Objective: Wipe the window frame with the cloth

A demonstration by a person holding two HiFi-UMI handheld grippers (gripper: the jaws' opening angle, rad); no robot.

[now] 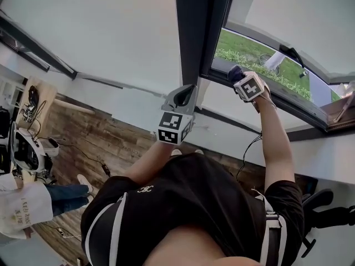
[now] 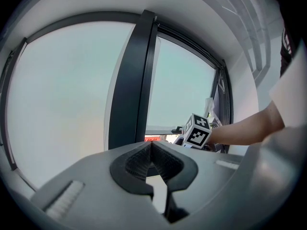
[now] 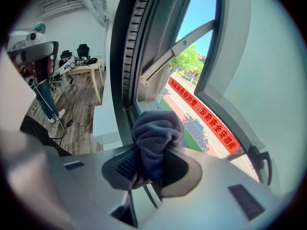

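A dark blue-grey cloth (image 3: 154, 140) is bunched between the jaws of my right gripper (image 3: 152, 169), which is shut on it. In the head view the cloth (image 1: 235, 73) rests at the lower edge of the dark window frame (image 1: 260, 87), by the open sash. My right gripper (image 1: 239, 80) is raised to that frame. My left gripper (image 1: 185, 95) is held lower, in front of the dark vertical mullion (image 1: 195, 26). In the left gripper view the left gripper (image 2: 151, 153) is shut with nothing between its jaws, and the mullion (image 2: 134, 80) stands ahead.
The window sash (image 3: 211, 56) is swung open on a metal stay arm (image 3: 175, 49). A white sill (image 1: 244, 129) runs below the frame. A wooden floor (image 1: 100, 143) lies below, with a wooden table (image 3: 86, 71), chairs and cables (image 1: 89, 157) on it.
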